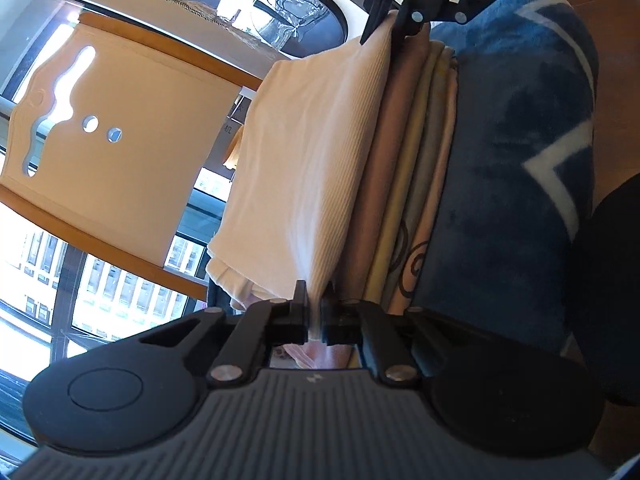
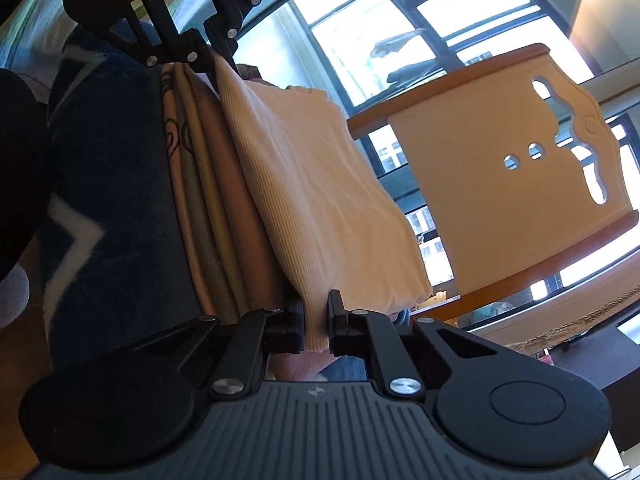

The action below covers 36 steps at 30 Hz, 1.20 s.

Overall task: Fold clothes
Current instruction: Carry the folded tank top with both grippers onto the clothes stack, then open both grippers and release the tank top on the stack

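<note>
A cream ribbed garment (image 1: 320, 152) is folded and lies against a stack of folded clothes (image 1: 416, 168). My left gripper (image 1: 315, 312) is shut on one edge of the cream garment. My right gripper (image 2: 316, 320) is shut on the opposite edge of the cream garment (image 2: 320, 200). Each gripper shows at the far end of the other's view: the right gripper (image 1: 394, 20) in the left wrist view, the left gripper (image 2: 214, 58) in the right wrist view. The stack (image 2: 212, 200) has pink, yellow and grey layers.
A dark blue blanket with white lines (image 1: 520, 160) lies under the stack; it also shows in the right wrist view (image 2: 112, 200). A wooden chair back (image 1: 100, 140) stands beside the clothes, and it shows in the right wrist view (image 2: 500, 168). Large windows (image 2: 380, 20) are behind.
</note>
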Tool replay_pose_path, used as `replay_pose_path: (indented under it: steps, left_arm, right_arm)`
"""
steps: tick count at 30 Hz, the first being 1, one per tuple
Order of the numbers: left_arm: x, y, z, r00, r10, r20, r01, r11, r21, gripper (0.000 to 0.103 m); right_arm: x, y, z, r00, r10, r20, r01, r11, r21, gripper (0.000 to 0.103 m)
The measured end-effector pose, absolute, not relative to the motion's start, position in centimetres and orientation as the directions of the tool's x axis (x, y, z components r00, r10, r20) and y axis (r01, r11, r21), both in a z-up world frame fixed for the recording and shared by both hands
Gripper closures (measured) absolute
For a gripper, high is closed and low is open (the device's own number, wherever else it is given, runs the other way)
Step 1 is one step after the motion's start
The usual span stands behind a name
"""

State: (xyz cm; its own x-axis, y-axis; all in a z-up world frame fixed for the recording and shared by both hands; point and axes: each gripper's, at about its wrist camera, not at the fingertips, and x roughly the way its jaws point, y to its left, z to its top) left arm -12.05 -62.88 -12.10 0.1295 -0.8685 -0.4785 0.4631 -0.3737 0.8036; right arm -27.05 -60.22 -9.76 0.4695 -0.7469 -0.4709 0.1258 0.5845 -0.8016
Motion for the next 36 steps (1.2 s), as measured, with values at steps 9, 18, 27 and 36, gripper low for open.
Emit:
replay_pose_path:
  steps: [9,18,27,36]
  left_arm:
    - [-11.3,-61.4,-12.1,0.156,-0.857,-0.491,0.506,-0.357,0.785,0.097]
    - [-10.9,-60.9,-11.6,0.16,-0.851,-0.501,0.555,-0.343,0.758,0.097]
    - [-9.8,-58.2,-9.9,0.164,-0.825,-0.541,0.748,-0.253,0.614,0.083]
    - [-8.2,-56.1,-8.6,0.132,-0.781,-0.611,0.954,-0.068,0.293,0.019]
  right_arm:
    - [-26.4,-60.1,-10.5,0.44,-0.761,-0.476,0.104,0.57,-0.815,0.092]
    - [-25.5,-60.6,-10.8,0.427,-0.778,-0.461,0.096,0.546,-0.833,0.092]
    - [-26.9,-60.3,-10.3,0.389,-0.793,-0.47,0.194,0.569,-0.799,0.087]
    - [-30.7,-60.6,-7.5,0.309,-0.799,-0.516,0.65,0.574,-0.499,0.008]
